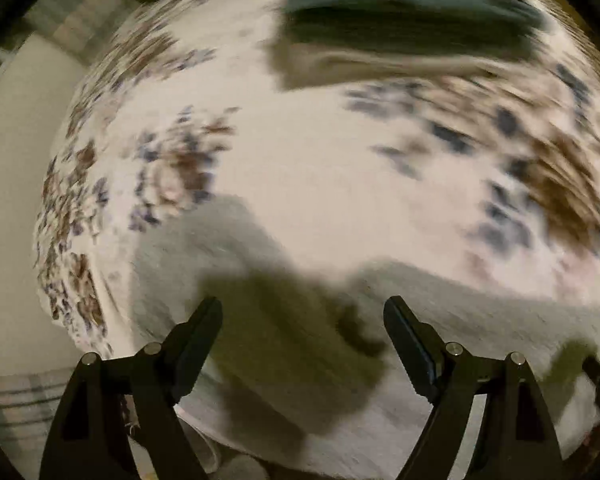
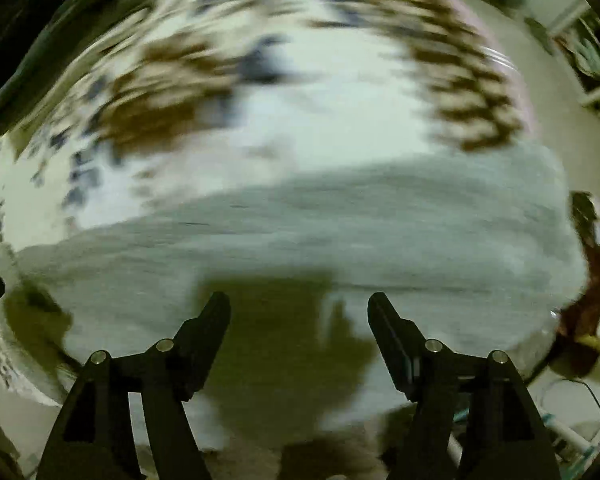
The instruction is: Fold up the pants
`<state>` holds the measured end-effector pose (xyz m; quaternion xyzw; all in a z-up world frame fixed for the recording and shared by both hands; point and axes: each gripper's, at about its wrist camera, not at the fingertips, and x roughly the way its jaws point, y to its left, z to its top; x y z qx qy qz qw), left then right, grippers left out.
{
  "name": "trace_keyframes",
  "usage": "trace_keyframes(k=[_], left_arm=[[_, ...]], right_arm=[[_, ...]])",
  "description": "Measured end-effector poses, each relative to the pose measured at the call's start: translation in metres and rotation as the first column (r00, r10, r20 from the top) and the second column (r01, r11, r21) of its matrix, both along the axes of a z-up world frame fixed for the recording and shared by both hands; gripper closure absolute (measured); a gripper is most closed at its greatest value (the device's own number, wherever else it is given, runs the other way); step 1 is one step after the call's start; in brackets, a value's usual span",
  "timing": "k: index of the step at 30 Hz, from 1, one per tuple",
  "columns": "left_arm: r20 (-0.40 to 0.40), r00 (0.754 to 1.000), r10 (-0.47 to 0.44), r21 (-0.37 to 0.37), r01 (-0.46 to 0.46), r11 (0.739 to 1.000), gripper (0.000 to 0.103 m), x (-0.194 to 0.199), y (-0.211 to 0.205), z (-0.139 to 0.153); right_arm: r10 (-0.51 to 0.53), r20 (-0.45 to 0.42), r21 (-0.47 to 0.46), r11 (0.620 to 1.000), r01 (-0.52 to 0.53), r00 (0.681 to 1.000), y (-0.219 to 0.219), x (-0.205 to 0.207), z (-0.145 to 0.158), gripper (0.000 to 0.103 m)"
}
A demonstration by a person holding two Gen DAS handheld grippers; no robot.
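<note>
Lying flat across the near half of the floral bedsheet (image 2: 332,112), the light grey pants (image 2: 300,232) ran as a broad band under both cameras; in the left wrist view the same grey cloth (image 1: 480,312) reached from lower left to the right edge. Both pictures were heavily smeared, so seams, waistband and cuffs could not be told apart.

Farther back on the bed sat a stack of dark folded garments (image 1: 412,20). Reddish-brown clutter (image 2: 592,288) and cables (image 2: 572,420) lay off the bed's right side.

Risks, as judged: with the cloth blurred, a pinch aimed now could catch only the top layer, or gather the sheet along with the pants, dragging the fold crooked. A grab placed off the hem would leave the legs uneven.

Left hand-held gripper (image 1: 302,312): jaws wide apart, nothing between them, hanging above grey fabric and its own shadow; contact not evident. Right hand-held gripper (image 2: 298,308): jaws also well spread, empty, pointed down at the pants, no cloth pinched.
</note>
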<state>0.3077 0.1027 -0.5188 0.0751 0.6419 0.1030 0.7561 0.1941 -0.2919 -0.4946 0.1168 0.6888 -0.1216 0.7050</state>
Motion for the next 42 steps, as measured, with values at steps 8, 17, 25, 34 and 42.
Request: trace_keyframes(k=[8, 17, 25, 34, 42], left_arm=[[-0.107, 0.986, 0.127, -0.188, -0.145, 0.971, 0.1, 0.045, 0.091, -0.057], [0.139, 0.926, 0.351, -0.372, -0.279, 0.885, 0.1, -0.097, 0.199, 0.033], [-0.115, 0.793, 0.598, -0.428, -0.583, 0.691, 0.082, -0.203, 0.259, -0.03], [0.022, 0.733, 0.679, -0.64, -0.512, 0.573, 0.021, -0.198, 0.296, -0.035], [-0.099, 0.778, 0.62, -0.715, -0.489, 0.5, 0.077, -0.155, 0.28, -0.116]], right_arm=[[0.067, 0.013, 0.01, 0.998, -0.067, 0.998, 0.094, 0.046, -0.008, 0.029], [0.143, -0.006, 0.008, 0.99, -0.143, 0.99, 0.146, 0.02, 0.001, 0.029], [0.23, -0.057, 0.072, 0.971, -0.226, 0.971, 0.194, -0.006, -0.013, 0.029], [0.308, -0.064, 0.125, 0.946, -0.299, 0.949, 0.227, 0.006, -0.016, 0.029], [0.333, -0.066, 0.132, 0.937, -0.323, 0.941, 0.225, 0.018, -0.017, 0.029]])
